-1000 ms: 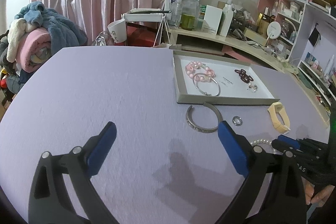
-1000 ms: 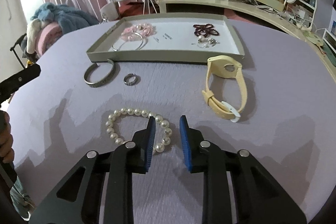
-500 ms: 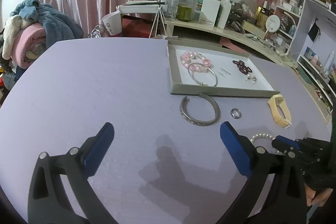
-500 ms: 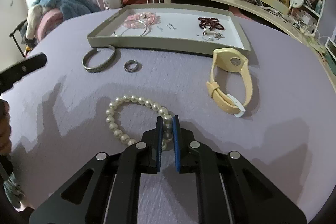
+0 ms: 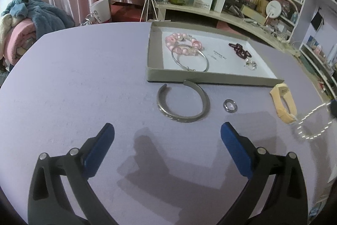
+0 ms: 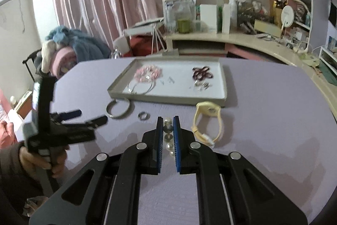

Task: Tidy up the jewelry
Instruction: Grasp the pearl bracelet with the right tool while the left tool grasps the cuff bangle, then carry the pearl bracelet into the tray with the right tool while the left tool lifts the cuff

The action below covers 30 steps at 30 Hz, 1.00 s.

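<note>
Right wrist view shows the right gripper [image 6: 168, 136] jaws pinching a limp, slippery white pearl bracelet [image 6: 167, 132] by few beads; left gripper [image 5: 167, 148] jaws wide.

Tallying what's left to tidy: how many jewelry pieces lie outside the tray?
4: silver cuff before the tray, ring, yellow band, and pearl bracelet pinched in the right hand-held gripper.
</note>
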Available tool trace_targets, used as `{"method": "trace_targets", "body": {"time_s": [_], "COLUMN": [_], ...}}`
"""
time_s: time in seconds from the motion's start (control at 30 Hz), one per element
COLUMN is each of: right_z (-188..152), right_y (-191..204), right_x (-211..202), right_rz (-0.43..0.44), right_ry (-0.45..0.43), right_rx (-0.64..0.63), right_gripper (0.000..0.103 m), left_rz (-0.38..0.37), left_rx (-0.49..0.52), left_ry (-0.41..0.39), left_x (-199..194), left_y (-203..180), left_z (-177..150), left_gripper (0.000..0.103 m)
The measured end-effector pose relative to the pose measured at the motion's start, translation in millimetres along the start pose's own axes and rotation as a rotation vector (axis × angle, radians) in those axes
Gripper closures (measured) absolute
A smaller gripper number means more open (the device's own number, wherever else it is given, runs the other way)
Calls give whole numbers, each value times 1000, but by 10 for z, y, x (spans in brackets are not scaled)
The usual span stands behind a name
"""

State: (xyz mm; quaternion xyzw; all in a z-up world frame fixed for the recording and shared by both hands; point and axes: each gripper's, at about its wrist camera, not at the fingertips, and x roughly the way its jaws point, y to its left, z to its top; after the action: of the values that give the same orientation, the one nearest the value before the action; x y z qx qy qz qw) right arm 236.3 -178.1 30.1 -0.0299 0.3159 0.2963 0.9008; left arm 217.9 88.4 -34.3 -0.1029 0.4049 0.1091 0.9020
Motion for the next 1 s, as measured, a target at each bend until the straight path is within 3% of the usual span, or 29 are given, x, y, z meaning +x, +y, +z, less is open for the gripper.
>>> {"method": "trace_targets", "body": {"time_s": [0.23,0.47,0.77,0.83,0.87,1.0], "right_z": [31,14,-12,-18,-18,-19], "right_y": [-181,-263,-310,-311,-313,-303], "right_x": [-30,-15,2,0,-3,-32], "right_rz": [-12,-15,-14,-12,-12,-9], "right_ry": [-13,-8,0,1,0,-7], "right_rx": [36,48,58,61,63,63], "right_gripper": [93,93,93,93,93,93], "left_rz": [73,99,145,141,139,128], "left_rx": [-7,-7,-21,-15,-11,2], "left_ry": [28,58,75,65,60,57], "left_x": [236,398,524,502,494,465], "left_y": [-104,-202,-232,-238,-244,-214], "left_z": [100,185,287,290,289,273], "left_gripper": [2,3,17,26,36,36]}}
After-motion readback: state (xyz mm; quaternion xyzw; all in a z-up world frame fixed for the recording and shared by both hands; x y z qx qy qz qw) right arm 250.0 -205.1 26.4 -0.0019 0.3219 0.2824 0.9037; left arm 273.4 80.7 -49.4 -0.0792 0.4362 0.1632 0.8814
